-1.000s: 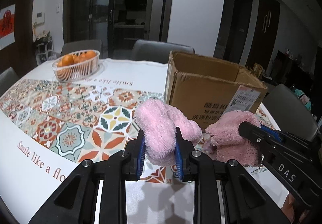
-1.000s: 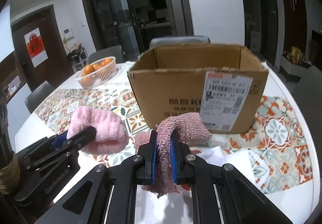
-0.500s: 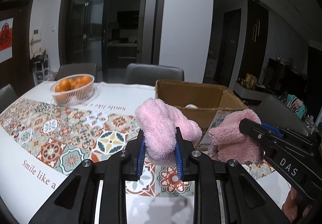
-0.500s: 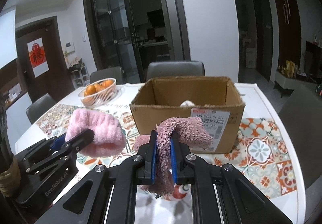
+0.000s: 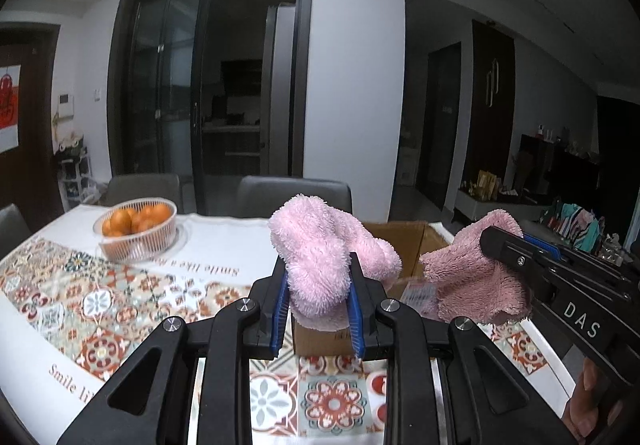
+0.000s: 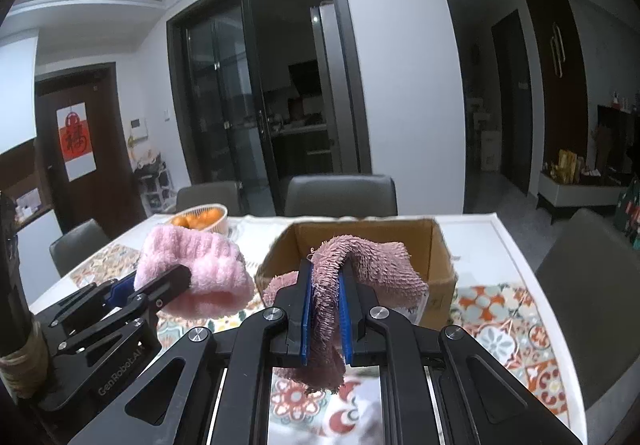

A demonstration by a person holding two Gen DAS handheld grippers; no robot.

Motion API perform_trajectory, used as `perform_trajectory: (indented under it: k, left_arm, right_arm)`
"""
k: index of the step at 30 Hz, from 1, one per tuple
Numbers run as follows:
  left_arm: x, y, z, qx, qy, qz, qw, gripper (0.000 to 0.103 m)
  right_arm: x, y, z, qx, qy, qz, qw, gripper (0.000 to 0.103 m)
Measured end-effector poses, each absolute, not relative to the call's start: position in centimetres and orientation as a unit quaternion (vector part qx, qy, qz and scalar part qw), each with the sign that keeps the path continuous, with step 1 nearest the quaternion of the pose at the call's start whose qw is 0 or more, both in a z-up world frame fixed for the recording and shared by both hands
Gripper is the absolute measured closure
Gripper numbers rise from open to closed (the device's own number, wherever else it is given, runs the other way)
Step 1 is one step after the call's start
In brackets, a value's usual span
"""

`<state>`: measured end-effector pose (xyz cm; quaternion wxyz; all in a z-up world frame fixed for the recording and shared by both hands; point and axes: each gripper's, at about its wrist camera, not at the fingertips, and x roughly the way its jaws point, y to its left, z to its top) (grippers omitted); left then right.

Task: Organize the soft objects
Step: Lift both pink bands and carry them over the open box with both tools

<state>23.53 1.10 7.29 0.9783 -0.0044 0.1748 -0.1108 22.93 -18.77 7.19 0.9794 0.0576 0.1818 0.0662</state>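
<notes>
Aloft, the left tongs point(image 5: 318, 309) gripped a pale pink fluffy cloth point(image 5: 320, 257), and the right tongs point(image 6: 325, 315) pinched a dusty pink shaggy cloth point(image 6: 352, 265), both in front of the open cardboard box point(image 6: 436, 245) on the tabletop point(image 5: 224, 241). Left of the box sat 1 basket of what looked like oranges point(image 5: 136, 225).

A basket of oranges point(image 5: 136, 229) stands on the patterned tablecloth point(image 5: 100, 309) at the table's far left. Grey chairs point(image 6: 340, 195) line the table's far edge; behind them are dark glass doors point(image 5: 212, 85).
</notes>
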Motion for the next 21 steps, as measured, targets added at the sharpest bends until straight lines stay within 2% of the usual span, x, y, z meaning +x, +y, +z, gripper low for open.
perform_trajectory:
  k: [21]
  left_arm:
    - [27.8,-0.9,9.1,0.022,0.138,-0.12,0.983,0.077]
  right_arm:
    - [26.0,-19.9,10.1,0.041,0.132,0.054,0.989,0.09]
